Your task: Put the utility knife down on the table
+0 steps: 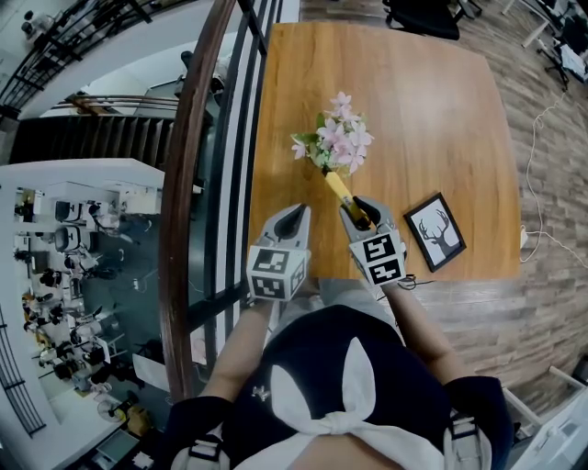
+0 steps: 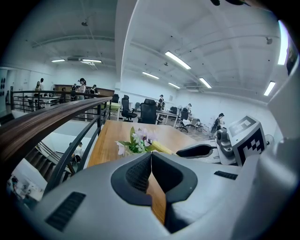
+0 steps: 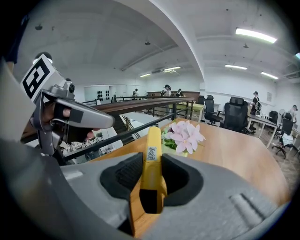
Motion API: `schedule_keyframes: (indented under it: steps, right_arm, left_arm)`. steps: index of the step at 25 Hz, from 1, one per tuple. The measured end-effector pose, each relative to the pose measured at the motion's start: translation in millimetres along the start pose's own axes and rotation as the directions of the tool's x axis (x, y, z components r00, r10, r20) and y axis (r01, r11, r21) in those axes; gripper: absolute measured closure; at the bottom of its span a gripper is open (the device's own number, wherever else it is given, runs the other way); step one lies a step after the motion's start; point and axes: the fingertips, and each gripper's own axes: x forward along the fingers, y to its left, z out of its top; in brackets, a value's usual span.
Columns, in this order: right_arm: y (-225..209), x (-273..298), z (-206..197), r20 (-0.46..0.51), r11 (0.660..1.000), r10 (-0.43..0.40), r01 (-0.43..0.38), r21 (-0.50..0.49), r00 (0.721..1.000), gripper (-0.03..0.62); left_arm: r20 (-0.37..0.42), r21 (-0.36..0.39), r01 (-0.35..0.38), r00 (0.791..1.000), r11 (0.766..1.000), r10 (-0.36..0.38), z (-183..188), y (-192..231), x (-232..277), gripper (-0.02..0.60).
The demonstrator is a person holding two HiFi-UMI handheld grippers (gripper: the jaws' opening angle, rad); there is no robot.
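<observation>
My right gripper (image 1: 357,213) (image 3: 152,176) is shut on a yellow utility knife (image 1: 341,192) (image 3: 151,161), which sticks out forward between the jaws toward a bunch of pink flowers (image 1: 334,142) (image 3: 185,135). It hangs over the near part of the wooden table (image 1: 432,110); I cannot tell whether the knife touches the wood. My left gripper (image 1: 292,220) (image 2: 151,171) is beside it on the left, over the table's near left edge, shut with nothing between its pads.
A framed deer picture (image 1: 435,231) lies at the table's near right. A dark wooden handrail with black bars (image 1: 197,138) runs along the table's left side, with a lower floor beyond it. Office chairs (image 1: 418,14) stand past the far edge.
</observation>
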Motion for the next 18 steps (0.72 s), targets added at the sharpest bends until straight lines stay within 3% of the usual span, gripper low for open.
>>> schedule_keyframes:
  steps: [18]
  right_arm:
    - [1.4,17.7,-21.0,-0.062,0.999,0.045,-0.046,-0.015,0.997,0.468]
  left_arm:
    - [-0.014,0.001,-0.023,1.0,1.0,0.023,-1.9,5.8,3.4,0.563]
